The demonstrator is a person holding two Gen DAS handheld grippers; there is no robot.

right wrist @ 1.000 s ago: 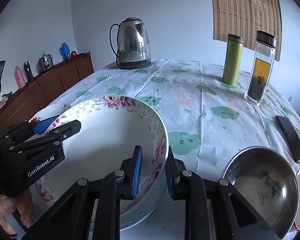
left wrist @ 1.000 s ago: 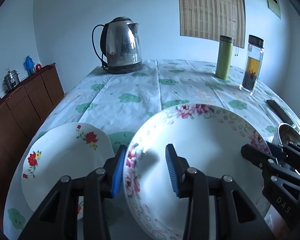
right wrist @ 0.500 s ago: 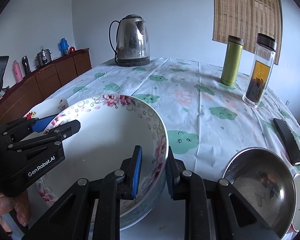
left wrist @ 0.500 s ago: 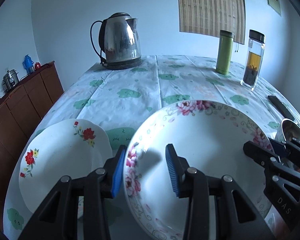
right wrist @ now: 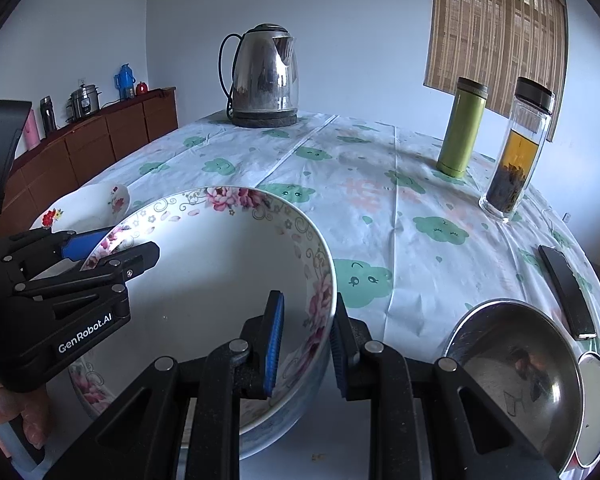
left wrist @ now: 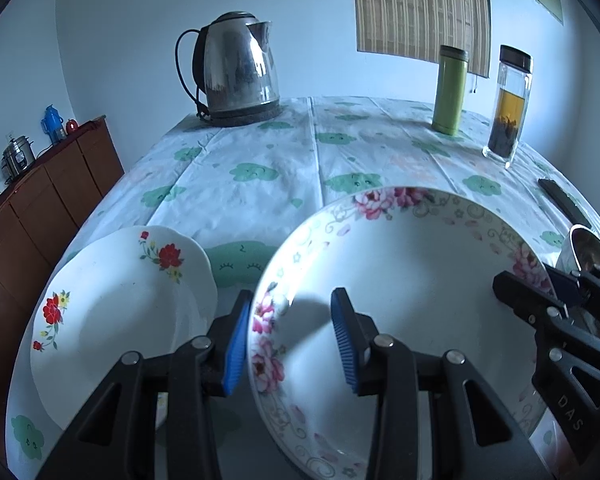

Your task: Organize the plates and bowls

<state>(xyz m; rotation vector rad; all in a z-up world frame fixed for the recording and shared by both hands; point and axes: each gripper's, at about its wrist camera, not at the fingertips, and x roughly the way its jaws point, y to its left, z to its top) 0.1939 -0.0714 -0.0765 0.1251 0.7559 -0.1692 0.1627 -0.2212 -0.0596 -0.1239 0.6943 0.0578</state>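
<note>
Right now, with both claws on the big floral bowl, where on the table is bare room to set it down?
The widest bare cloth runs mid-table, between the kettle and the floral bowl, bordered right by the green flask and tea bottle. The near edge is crowded: white plate left, steel bowl and phone right.

On the table there are one flowered bowl (right wrist: 204,300), one flowered plate (left wrist: 112,320), one steel bowl (right wrist: 516,380), one kettle (right wrist: 266,76), one green flask (right wrist: 462,128), one glass tea bottle (right wrist: 516,152), one dark remote (right wrist: 568,292). Two grippers (right wrist: 306,344) (left wrist: 290,338).
</note>
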